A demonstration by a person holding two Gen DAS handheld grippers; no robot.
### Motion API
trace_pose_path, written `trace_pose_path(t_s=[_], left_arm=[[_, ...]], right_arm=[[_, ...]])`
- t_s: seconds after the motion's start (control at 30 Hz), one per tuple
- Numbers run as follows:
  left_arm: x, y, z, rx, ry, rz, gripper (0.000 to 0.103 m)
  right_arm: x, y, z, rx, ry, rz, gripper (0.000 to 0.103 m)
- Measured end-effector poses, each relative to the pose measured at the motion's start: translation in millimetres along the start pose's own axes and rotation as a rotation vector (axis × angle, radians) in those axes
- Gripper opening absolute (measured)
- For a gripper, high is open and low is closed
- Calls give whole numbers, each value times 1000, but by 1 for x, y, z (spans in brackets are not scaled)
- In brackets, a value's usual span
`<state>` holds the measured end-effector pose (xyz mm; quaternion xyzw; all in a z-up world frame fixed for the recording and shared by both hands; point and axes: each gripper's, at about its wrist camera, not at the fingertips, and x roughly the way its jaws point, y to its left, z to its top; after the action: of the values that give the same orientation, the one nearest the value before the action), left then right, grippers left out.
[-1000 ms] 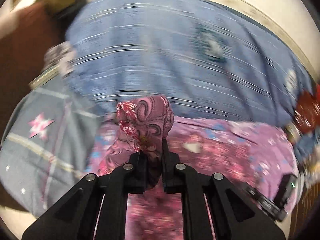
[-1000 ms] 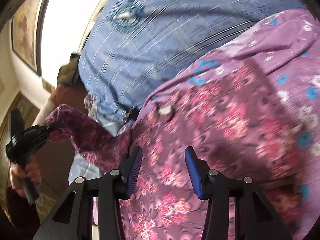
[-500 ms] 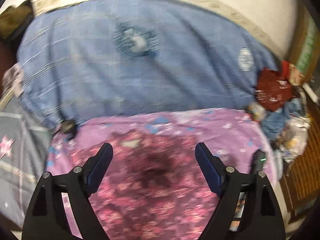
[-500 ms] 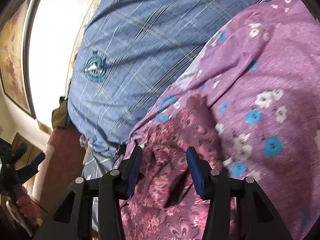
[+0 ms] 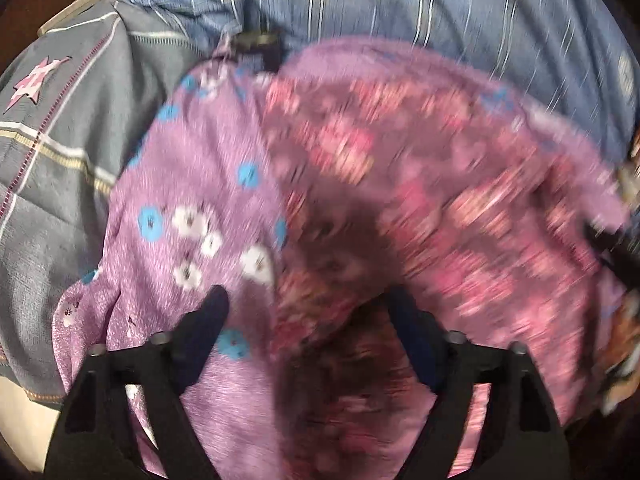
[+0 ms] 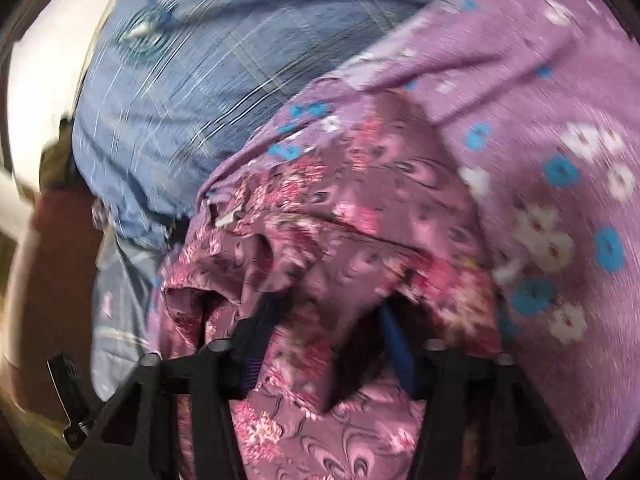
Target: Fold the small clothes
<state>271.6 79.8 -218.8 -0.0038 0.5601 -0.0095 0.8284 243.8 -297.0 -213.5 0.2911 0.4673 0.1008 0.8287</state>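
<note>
A maroon floral garment (image 5: 400, 184) is lying bunched on a lilac flowered cloth (image 5: 192, 184), which is spreading over a blue striped bedcover (image 5: 400, 8) on the bed. A grey checked blanket (image 5: 56, 152) with a pink star is lying beside them at the left of the left wrist view.

The left gripper (image 5: 308, 324) is pressing close to the fabric, its jaws standing apart after closing a little; one finger is resting on the lilac cloth, the other on the maroon garment, neither pinching. A second ago it was holding a raised corner of the garment; that corner is now lying flat.

The right gripper (image 6: 324, 332), whose jaws have just been closing, is gathering a fold of the maroon garment (image 6: 320, 240) between them, where earlier they were hovering apart above it.
</note>
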Motion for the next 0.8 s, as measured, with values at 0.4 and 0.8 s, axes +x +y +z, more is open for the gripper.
trace_pose_path(t_s=[0.4, 0.8], left_arm=[[8, 14, -13, 36, -16, -77, 19], [-29, 10, -3, -39, -172, -32, 25]], right_arm=[[-52, -35, 40, -50, -308, -234, 9], [-55, -29, 18, -115, -166, -159, 33]])
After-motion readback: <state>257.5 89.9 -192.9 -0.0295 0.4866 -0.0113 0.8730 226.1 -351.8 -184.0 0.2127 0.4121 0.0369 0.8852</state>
